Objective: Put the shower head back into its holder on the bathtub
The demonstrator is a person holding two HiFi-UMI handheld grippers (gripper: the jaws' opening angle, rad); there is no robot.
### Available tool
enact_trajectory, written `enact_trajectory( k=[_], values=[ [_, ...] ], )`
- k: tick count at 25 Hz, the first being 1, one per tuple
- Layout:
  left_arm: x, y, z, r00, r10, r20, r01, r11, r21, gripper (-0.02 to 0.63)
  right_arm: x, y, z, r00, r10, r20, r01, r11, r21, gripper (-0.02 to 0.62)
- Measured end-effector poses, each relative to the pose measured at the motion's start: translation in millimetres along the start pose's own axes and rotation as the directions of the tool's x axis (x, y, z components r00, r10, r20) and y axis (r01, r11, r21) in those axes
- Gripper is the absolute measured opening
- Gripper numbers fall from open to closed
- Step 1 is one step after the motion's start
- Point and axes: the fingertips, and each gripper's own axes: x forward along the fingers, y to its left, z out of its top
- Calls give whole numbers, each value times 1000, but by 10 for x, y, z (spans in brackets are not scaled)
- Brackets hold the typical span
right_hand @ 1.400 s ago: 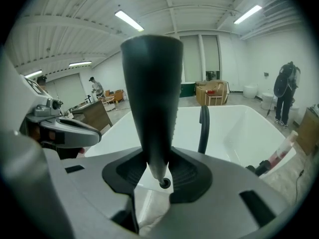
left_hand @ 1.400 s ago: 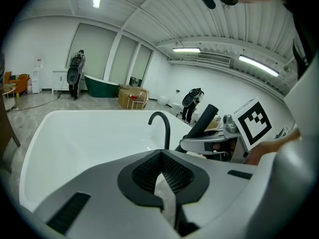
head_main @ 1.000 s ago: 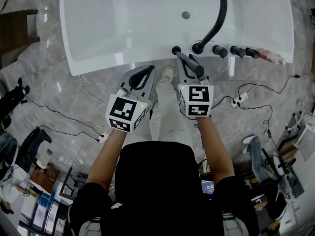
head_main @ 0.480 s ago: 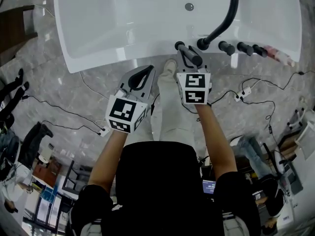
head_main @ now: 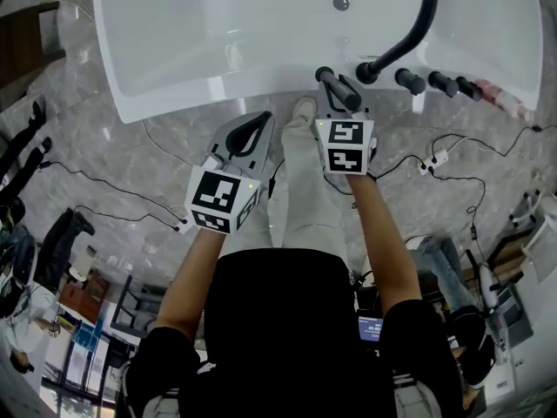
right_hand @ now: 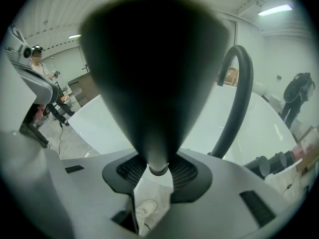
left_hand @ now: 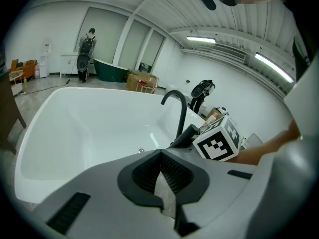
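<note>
In the head view my right gripper (head_main: 342, 110) is shut on the black shower head (head_main: 339, 92), which lies across the near rim of the white bathtub (head_main: 174, 103). Its far end sits by a small black round fitting (head_main: 324, 74) on the rim, left of the arched black faucet (head_main: 409, 33). The right gripper view is filled by the shower head (right_hand: 149, 73), its thin neck clamped between the jaws, with the faucet (right_hand: 235, 98) behind. My left gripper (head_main: 259, 122) hovers left of it over the floor, shut and holding nothing. From the left gripper view I see the shower head (left_hand: 184, 135).
Black knobs (head_main: 411, 81) line the rim right of the faucet, then a pinkish object (head_main: 500, 101). Cables and a power strip (head_main: 432, 161) lie on the marble floor. The person's shoe (head_main: 302, 110) stands between the grippers, close to the tub. A drain (head_main: 340, 3) shows in the tub.
My right gripper has carried the shower head forward, closer over the tub rim. The left gripper has stayed about where it was, still shut.
</note>
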Motion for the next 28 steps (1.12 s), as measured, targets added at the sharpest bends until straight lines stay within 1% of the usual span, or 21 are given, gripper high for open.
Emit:
enact_trajectory(
  k=[6, 15, 21, 25, 28],
  values=[
    [-38, 47, -23, 1000, 8, -5, -8, 1000, -1, 14, 34, 27, -28, 1000, -9, -2, 9, 1000, 11, 139],
    [-70, -2, 22, 1000, -3, 8, 3, 1000, 5, 14, -62, 97, 93, 998, 40, 44, -40, 999, 21, 141],
    [-207, -81, 139, 1000, -14, 22, 13, 999, 47, 14, -278, 104, 240, 997, 9, 71, -12, 999, 44, 140],
    [-365, -93, 206, 999, -1, 34, -1, 996, 84, 14, -503, 84, 362, 994, -17, 105, 12, 999, 47, 140],
    [-499, -63, 204, 999, 15, 34, -18, 995, 94, 14, -704, 104, 423, 993, -26, 115, 21, 998, 51, 141]
  ],
)
